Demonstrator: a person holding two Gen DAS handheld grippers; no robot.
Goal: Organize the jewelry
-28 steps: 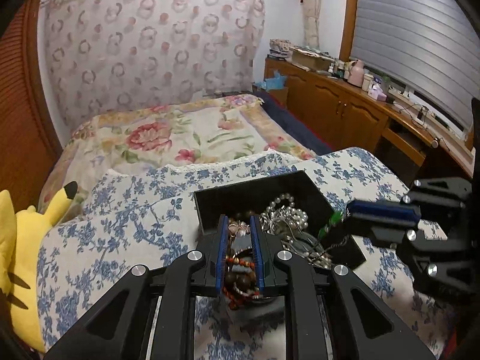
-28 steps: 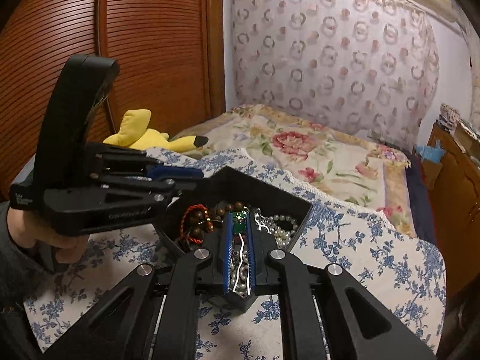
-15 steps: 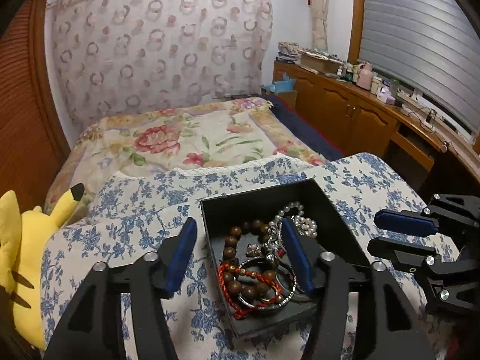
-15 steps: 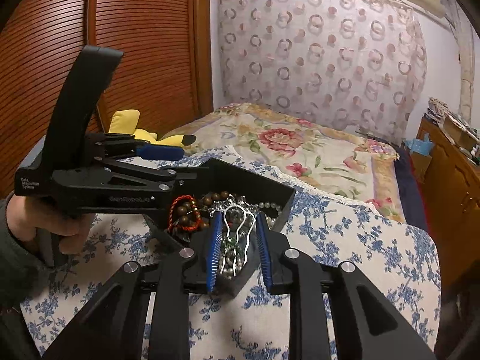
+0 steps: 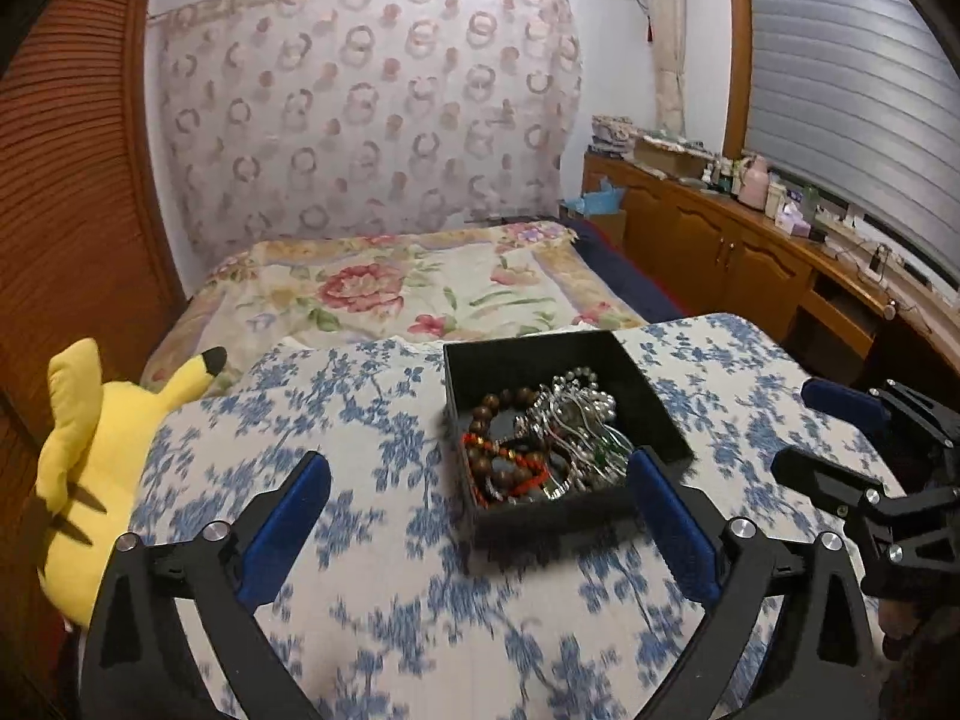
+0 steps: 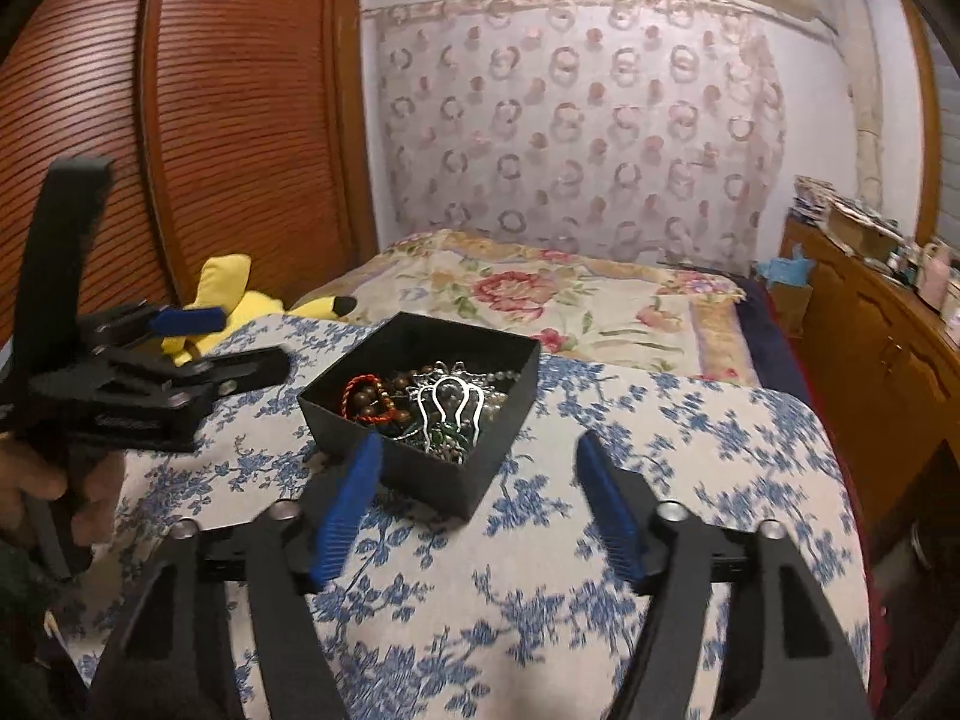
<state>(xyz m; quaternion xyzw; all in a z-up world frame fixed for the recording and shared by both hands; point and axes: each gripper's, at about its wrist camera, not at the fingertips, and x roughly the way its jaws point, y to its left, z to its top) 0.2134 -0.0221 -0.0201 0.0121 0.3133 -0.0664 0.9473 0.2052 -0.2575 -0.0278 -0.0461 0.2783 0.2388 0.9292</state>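
An open square black box (image 5: 645, 405) sits on the blue-flowered white cloth (image 5: 372, 432), holding tangled brown wooden beads (image 5: 483, 414), a red cord bracelet (image 5: 510, 471), pearls and a silver hairpin (image 6: 450, 405). The left gripper (image 5: 480, 483) gapes wide, empty, with the box at its 12 o'clock. The right gripper (image 6: 480, 465) is likewise spread and empty, the box at its 11 o'clock.

Black angular left gripper (image 5: 479, 480) and right gripper (image 6: 477, 465) carry ribbed blue finger pads (image 6: 345, 501) and round silver screws (image 5: 737, 526); bare fingers (image 6: 36, 483) show at left edge.
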